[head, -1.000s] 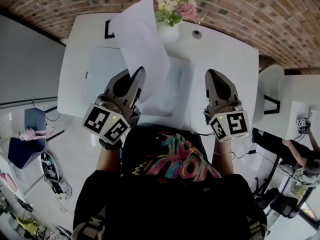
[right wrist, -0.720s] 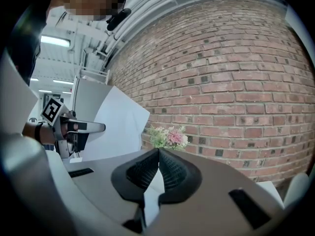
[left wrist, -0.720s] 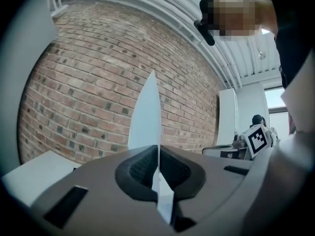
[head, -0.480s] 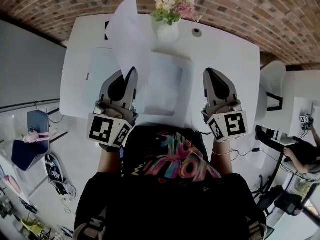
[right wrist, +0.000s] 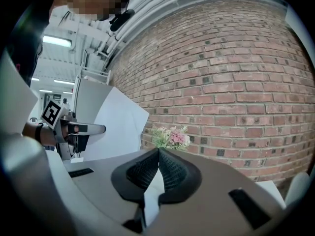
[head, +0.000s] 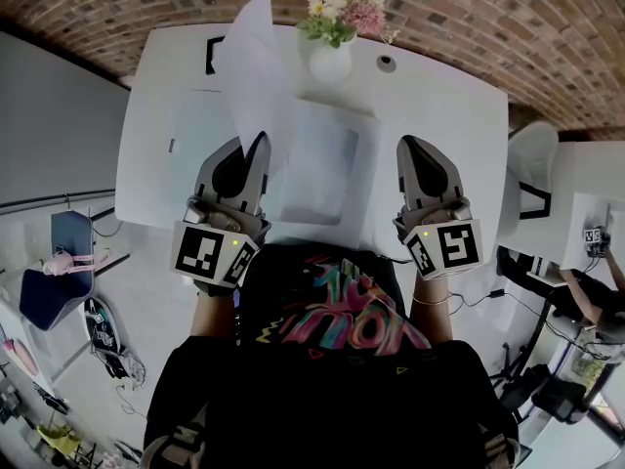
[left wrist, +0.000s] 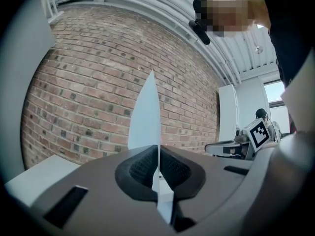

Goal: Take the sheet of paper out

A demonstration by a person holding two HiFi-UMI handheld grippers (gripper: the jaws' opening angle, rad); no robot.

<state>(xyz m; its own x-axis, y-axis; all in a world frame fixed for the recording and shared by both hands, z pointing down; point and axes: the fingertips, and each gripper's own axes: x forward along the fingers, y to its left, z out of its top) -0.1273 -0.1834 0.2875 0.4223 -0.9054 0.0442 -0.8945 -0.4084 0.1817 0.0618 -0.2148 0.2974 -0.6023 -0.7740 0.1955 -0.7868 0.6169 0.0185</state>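
Note:
The white sheet of paper (head: pixel 252 66) stands upright above the white table (head: pixel 449 115), lifted off a clear sleeve (head: pixel 327 169) that lies flat there. My left gripper (head: pixel 259 145) is shut on the sheet's near lower edge. In the left gripper view the sheet (left wrist: pixel 145 117) shows almost edge-on, pinched between the pads of the left gripper (left wrist: pixel 158 150). My right gripper (head: pixel 409 145) hovers to the right of the sleeve, shut and holding nothing; its tips (right wrist: pixel 158 150) meet. The right gripper view shows the sheet (right wrist: pixel 115 127) broadside with the left gripper (right wrist: pixel 78 130) below it.
A white vase of flowers (head: pixel 332 29) stands at the table's far edge, close behind the raised sheet. A black-framed marker (head: pixel 213 57) and a small round fitting (head: pixel 387 63) lie nearby. A brick wall (head: pixel 469 8) runs behind. Chairs and clutter stand at both sides.
My left gripper has rolled, and the sheet has swung from leaning right to standing more upright and edge-on. The right gripper has stayed in place.

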